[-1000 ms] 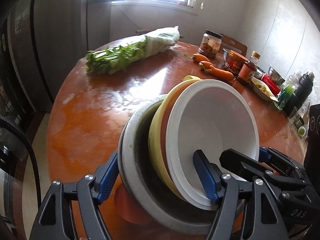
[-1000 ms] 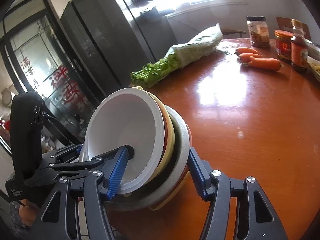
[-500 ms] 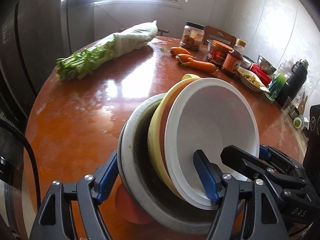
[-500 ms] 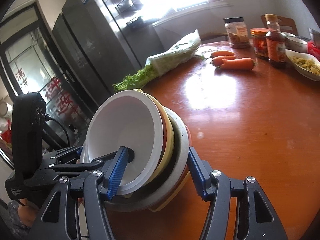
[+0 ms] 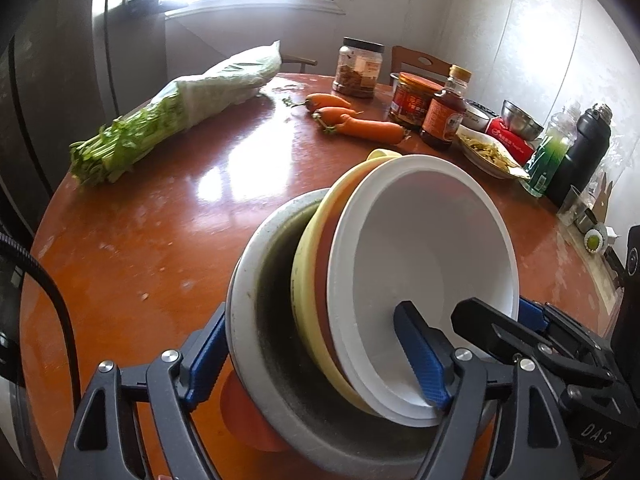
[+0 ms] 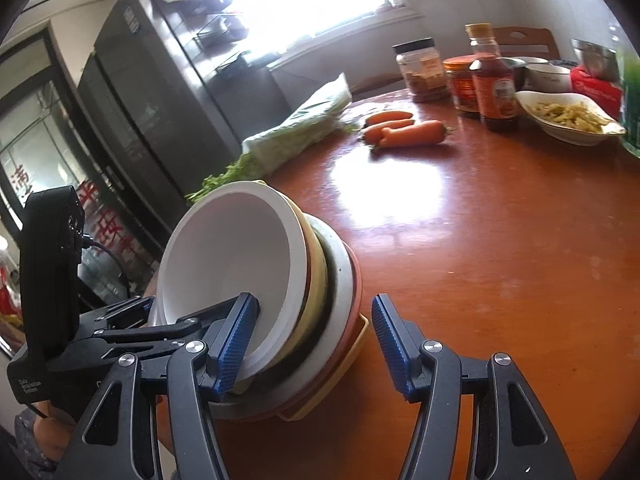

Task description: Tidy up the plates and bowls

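Note:
A nested stack of dishes stands on edge above the round table: a white bowl [image 5: 428,256] innermost, then a yellow bowl [image 5: 308,264], a grey bowl [image 5: 256,312] and an orange dish [image 5: 244,416] behind. My left gripper [image 5: 316,360] is shut on the stack, one finger inside the white bowl, one behind the grey bowl. In the right wrist view the stack [image 6: 240,264] sits between the fingers of my right gripper [image 6: 316,340], whose right finger now stands clear of the rim; it is open.
On the wooden table [image 5: 160,208] lie bagged celery [image 5: 180,112], carrots [image 5: 360,124], jars and a sauce bottle [image 5: 444,116], a dish of food [image 5: 492,152] and a dark flask [image 5: 580,156]. A fridge [image 6: 152,92] stands to the left.
Both grippers carried the stack rightward along the table, bringing the jars and dishes into view. The right gripper's right finger has come off the stack's rim, so that gripper has opened.

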